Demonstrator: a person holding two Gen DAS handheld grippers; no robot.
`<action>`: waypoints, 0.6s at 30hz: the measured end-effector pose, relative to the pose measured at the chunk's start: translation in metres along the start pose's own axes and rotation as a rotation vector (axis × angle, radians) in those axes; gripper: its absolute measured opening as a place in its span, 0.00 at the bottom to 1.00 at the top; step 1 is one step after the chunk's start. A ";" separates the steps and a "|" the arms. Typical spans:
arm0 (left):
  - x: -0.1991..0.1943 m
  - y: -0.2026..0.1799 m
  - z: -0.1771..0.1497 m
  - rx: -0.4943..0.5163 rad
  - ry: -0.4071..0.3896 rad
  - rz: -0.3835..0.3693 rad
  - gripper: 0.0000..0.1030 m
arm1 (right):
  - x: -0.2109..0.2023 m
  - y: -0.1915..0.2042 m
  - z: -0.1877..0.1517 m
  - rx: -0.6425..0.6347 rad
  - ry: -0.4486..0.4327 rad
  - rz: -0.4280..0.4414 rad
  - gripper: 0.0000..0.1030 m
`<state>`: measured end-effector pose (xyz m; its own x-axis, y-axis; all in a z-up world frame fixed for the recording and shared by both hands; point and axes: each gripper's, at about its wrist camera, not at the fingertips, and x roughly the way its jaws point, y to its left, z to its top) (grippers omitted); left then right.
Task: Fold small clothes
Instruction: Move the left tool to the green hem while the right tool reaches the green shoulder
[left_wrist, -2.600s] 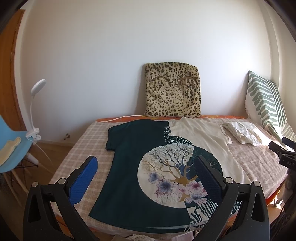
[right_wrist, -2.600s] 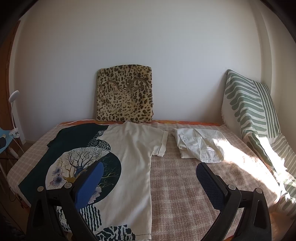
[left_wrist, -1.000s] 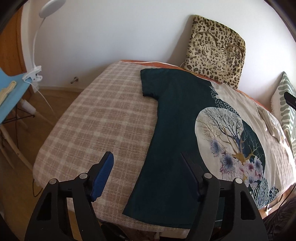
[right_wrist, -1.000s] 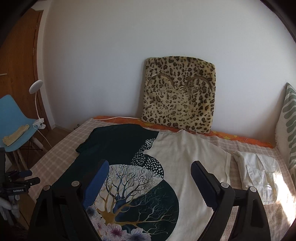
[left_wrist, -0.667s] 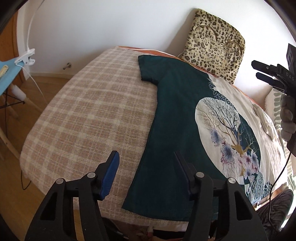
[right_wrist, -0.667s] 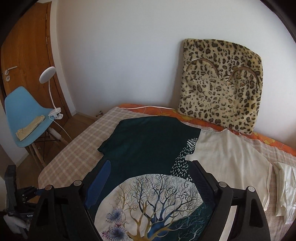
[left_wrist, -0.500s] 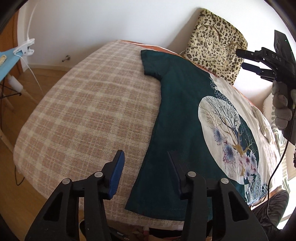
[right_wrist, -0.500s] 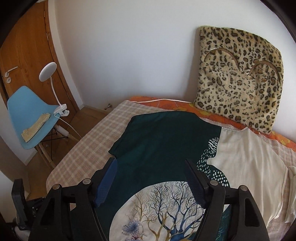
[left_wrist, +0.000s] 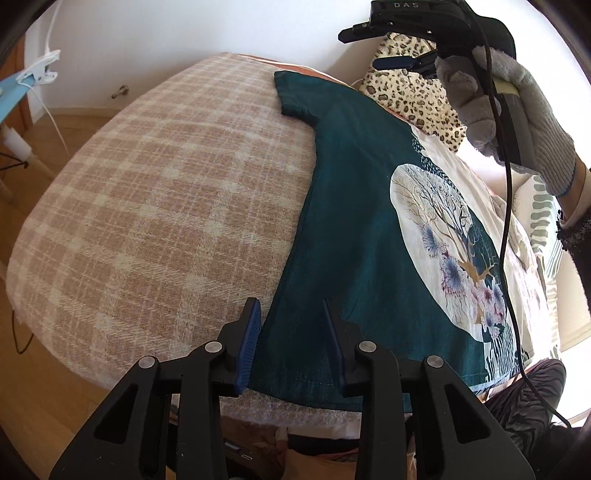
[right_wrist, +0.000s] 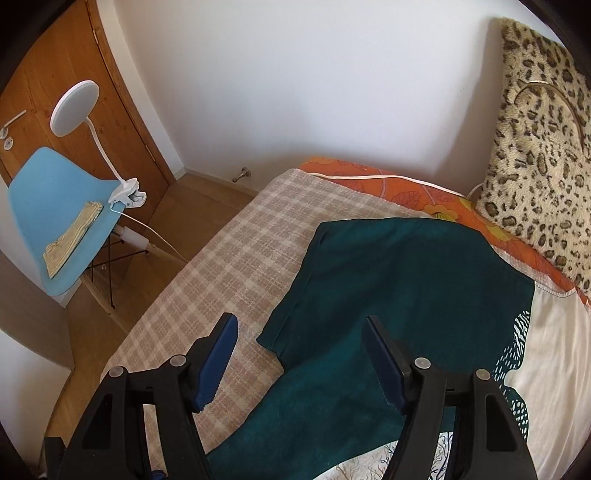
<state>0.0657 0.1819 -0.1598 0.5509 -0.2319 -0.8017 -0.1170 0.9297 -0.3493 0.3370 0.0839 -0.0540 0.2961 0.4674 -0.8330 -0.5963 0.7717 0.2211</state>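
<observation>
Two grippers are at work over one T-shirt (left_wrist: 354, 229), which lies flat on the plaid blanket (left_wrist: 166, 192), and I use this shirt as my landmark. My left gripper (left_wrist: 291, 347) is at the shirt's bottom corner on the dark green side. Its jaws have just been closing and now stand narrow, with the hem corner between them, but the pads do not yet press the cloth. My right gripper (right_wrist: 301, 360) is above the shirt's dark green sleeve (right_wrist: 291, 321). Its jaws are wide apart, with the sleeve edge between the two fingers, and nothing is gripped. In the left wrist view I see this same gripper (left_wrist: 391, 48) high over the shirt's collar end, held by my hand (left_wrist: 509, 96) in a grey glove.

The shirt is dark green on one half and cream on the other, with a round tree and flower print (left_wrist: 447, 243) in its middle. Beyond the shirt's collar end a leopard cushion (right_wrist: 543, 140) leans against the white wall. Past the sleeve side, off the bed, stands a blue chair (right_wrist: 55, 214) with a white clip lamp (right_wrist: 77, 107) on it and a folded cloth (right_wrist: 72, 236) on its seat. A wooden door (right_wrist: 74, 55) is behind the chair.
</observation>
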 end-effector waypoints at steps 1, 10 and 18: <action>-0.001 0.000 0.000 -0.001 -0.001 -0.004 0.28 | 0.008 0.002 0.004 -0.001 0.010 0.002 0.69; -0.001 0.000 0.003 -0.011 0.006 -0.022 0.28 | 0.083 0.005 0.028 0.032 0.090 -0.025 0.65; 0.003 -0.004 0.005 0.025 0.003 0.028 0.31 | 0.138 0.019 0.041 -0.017 0.142 -0.100 0.62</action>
<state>0.0714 0.1791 -0.1582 0.5456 -0.2062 -0.8123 -0.1114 0.9428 -0.3141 0.3972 0.1802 -0.1439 0.2467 0.3223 -0.9139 -0.5824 0.8031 0.1260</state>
